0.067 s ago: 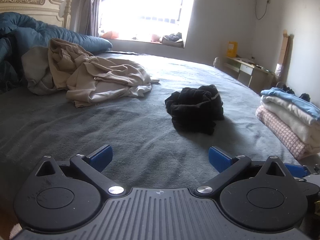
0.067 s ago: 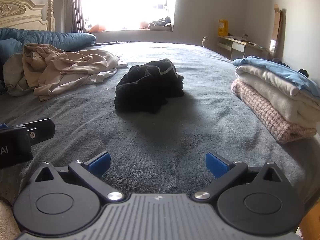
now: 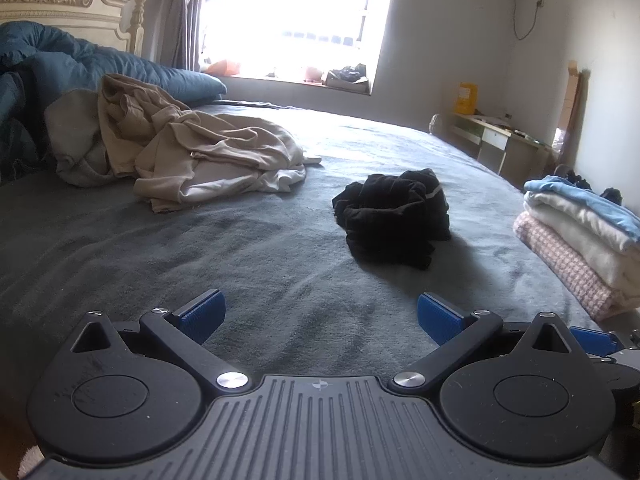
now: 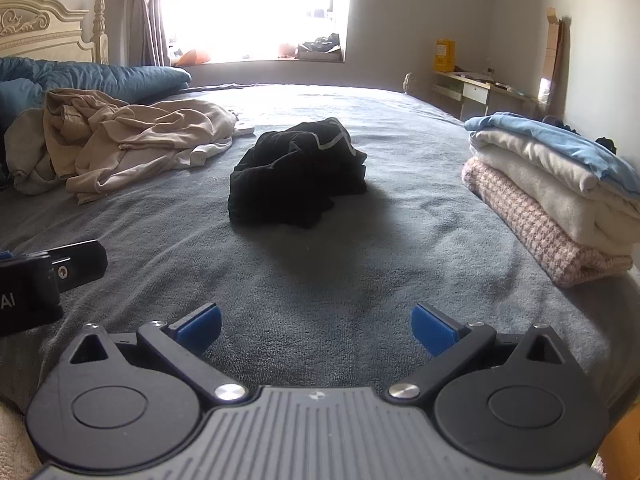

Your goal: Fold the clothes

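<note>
**Black garment crumpled mid-bed**

Black garment (image 3: pixel 394 218) (image 4: pixel 298 178) lies bunched on the grey bedspread (image 3: pixel 248 264), well ahead of both my claws. Left gripper (image 3: pixel 320 316) spread wide, empty. Right gripper (image 4: pixel 316 324) likewise. Beige clothes (image 3: pixel 192 152) heaped left; folded stack (image 4: pixel 560 184) right.

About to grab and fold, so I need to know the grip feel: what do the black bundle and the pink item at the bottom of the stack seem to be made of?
Black bundle: looks like thin, soft matte jersey; it crumples limply, with a pale trim line. Pink item: apparently a thick, coarse knit or tweed; its checked weave texture shows. Neither fiber is certain.
</note>
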Demonstrator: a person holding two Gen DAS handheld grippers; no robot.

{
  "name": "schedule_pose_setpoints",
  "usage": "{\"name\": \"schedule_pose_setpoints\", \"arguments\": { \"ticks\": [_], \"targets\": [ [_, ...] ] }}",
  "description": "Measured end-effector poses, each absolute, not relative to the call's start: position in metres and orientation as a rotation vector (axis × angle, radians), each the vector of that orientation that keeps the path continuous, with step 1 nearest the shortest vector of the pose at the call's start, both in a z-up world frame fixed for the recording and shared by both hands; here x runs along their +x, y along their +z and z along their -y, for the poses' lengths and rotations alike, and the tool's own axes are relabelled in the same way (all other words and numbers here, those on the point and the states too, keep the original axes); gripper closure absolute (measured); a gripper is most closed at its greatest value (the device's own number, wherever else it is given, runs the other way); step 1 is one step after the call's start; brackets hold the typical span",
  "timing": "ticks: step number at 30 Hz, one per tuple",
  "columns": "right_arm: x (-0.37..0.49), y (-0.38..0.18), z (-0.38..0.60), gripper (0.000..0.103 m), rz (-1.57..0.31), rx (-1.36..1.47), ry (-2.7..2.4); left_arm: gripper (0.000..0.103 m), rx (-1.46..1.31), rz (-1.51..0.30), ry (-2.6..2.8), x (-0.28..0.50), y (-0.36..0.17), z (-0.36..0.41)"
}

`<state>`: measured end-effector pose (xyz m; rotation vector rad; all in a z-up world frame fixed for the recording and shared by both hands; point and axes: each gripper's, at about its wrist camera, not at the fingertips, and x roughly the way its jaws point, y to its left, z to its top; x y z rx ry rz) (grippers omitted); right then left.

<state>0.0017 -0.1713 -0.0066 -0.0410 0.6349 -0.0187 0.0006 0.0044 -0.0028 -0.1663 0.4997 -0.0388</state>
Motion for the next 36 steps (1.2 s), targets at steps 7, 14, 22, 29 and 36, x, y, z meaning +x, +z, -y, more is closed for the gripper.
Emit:
{"name": "schedule_pose_setpoints", "arguments": {
  "ticks": [7, 14, 22, 29, 36],
  "targets": [
    [0.006, -0.007, 0.171, 0.0, -0.63, -0.038, -0.004, 0.0, -0.215, -0.485, -0.036, 0.0, -0.01, -0.019],
    [0.016, -0.005, 0.168, 0.0, -0.632, -0.036, -0.001, 0.0, -0.198, -0.494, -0.026, 0.01, -0.008, -0.019],
    [0.027, 0.001, 0.165, 0.0, -0.628, -0.038, -0.001, 0.0, -0.195, -0.506, -0.016, 0.021, -0.004, -0.018],
    [0.036, 0.003, 0.167, 0.0, -0.631, -0.024, -0.004, 0.0, -0.155, -0.51, -0.015, 0.028, -0.002, -0.014],
    [0.041, 0.003, 0.169, 0.0, -0.636, -0.018, -0.007, 0.0, -0.152, -0.52, -0.02, 0.033, -0.003, -0.01]
  ]
}}
